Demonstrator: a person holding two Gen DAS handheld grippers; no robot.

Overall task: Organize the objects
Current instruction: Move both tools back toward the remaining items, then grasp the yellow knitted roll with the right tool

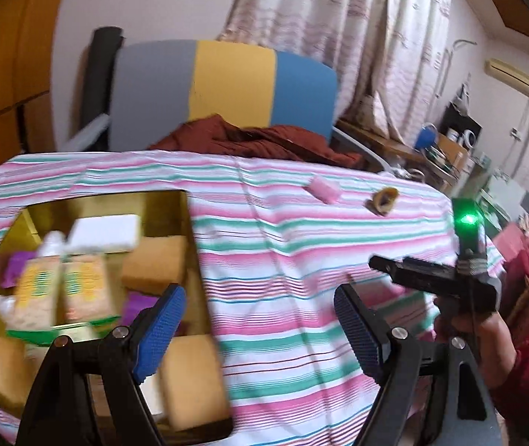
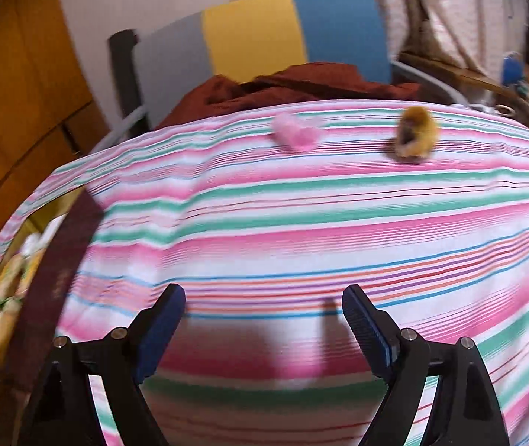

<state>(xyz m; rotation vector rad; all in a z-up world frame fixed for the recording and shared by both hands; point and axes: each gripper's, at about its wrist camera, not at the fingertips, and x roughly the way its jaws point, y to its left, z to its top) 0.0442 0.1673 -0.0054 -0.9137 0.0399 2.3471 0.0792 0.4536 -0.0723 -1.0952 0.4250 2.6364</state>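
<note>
A gold box [image 1: 190, 245] sits at the left of the striped tablecloth [image 1: 301, 260]. It holds orange sponges [image 1: 152, 264], a white block [image 1: 104, 232], tubes [image 1: 86, 286] and purple items. My left gripper [image 1: 260, 308] is open and empty, hovering at the box's right edge. A pink sponge [image 1: 325, 188] and a small brown-yellow object [image 1: 385, 199] lie at the far side of the cloth. In the right wrist view my right gripper [image 2: 264, 308] is open and empty above the cloth, short of the pink sponge [image 2: 296, 133] and the brown-yellow object [image 2: 415, 135].
A grey, yellow and blue chair back [image 1: 227, 81] with a dark red garment [image 1: 257, 141] stands behind the table. A cluttered desk [image 1: 446, 148] is at the right, a wooden wardrobe [image 1: 0, 74] at the left. The box edge [image 2: 60, 260] shows at the left in the right wrist view.
</note>
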